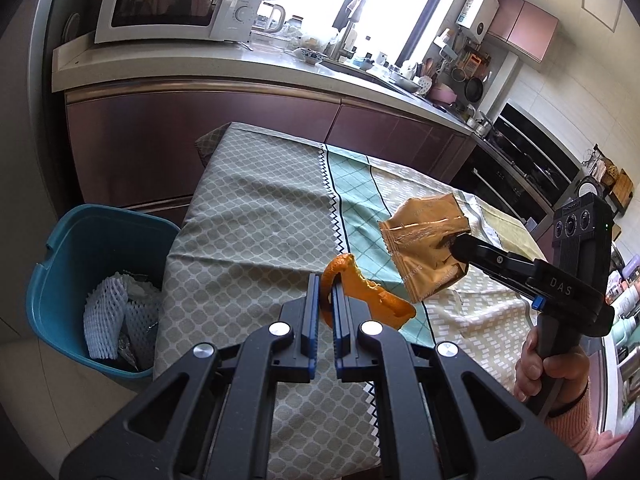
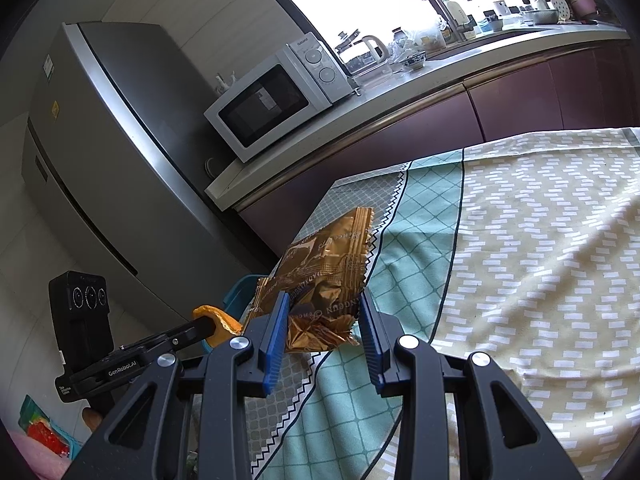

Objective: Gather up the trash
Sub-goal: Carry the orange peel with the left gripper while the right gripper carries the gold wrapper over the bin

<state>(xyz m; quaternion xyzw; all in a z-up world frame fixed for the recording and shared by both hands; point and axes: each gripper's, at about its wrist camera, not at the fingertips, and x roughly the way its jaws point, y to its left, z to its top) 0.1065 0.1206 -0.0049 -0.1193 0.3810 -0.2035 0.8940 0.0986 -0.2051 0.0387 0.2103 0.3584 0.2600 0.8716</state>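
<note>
My left gripper (image 1: 327, 294) is shut on an orange peel (image 1: 376, 298) and holds it above the cloth-covered table (image 1: 256, 216). My right gripper (image 2: 325, 312) is shut on a crumpled gold snack wrapper (image 2: 328, 276), held above the table; it also shows in the left wrist view (image 1: 424, 244) to the right of the peel. The peel and left gripper show at the left of the right wrist view (image 2: 218, 322). A blue trash bin (image 1: 72, 248) stands on the floor left of the table, with white foam netting (image 1: 106, 320) inside.
A kitchen counter (image 1: 240, 64) with a white microwave (image 1: 176, 0), kettle and sink runs behind the table. A steel fridge (image 2: 100, 152) stands at the left. An oven and stove (image 1: 520, 160) are at the right.
</note>
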